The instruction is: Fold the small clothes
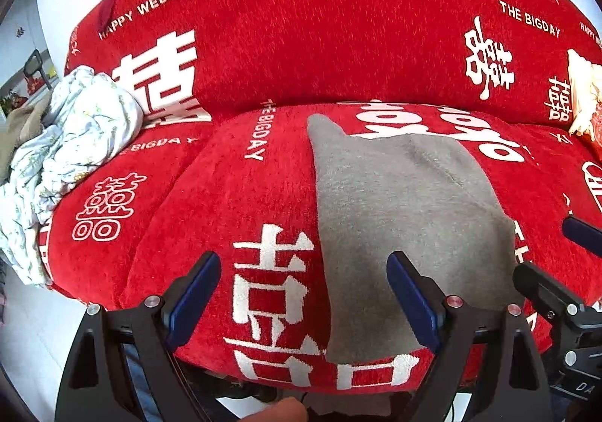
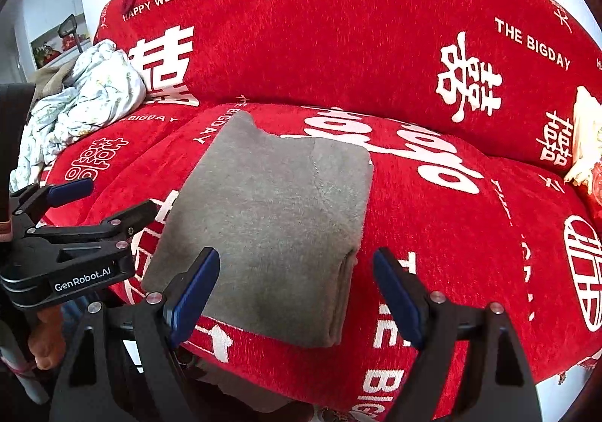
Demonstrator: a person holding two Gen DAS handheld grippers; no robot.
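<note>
Only the right wrist view shows the grey garment [image 2: 271, 230] whole: a folded rectangle lying flat on the red sofa cover [image 2: 432, 234], with stacked layers visible along its edge at about 5 o'clock and a narrow flap reaching toward 11 o'clock. The left wrist view catches the same grey garment [image 1: 406, 226] only in part, its near end running over the seat's front edge at 6 o'clock. The right view also shows the left gripper [image 2: 109, 204] from the side at 9 o'clock, jaws parted, nothing between them; the left view shows just a sliver of the right gripper [image 1: 564, 256] at 3 o'clock. The left gripper [image 1: 304, 294] is released, its right finger over the garment's near left part, its left finger over bare red cover. The right gripper [image 2: 297, 290] is likewise spread wide and empty, straddling the garment's near right corner. A crumpled floral cloth [image 1: 75, 143] lies at 9 o'clock on the seat, well apart from the garment.
</note>
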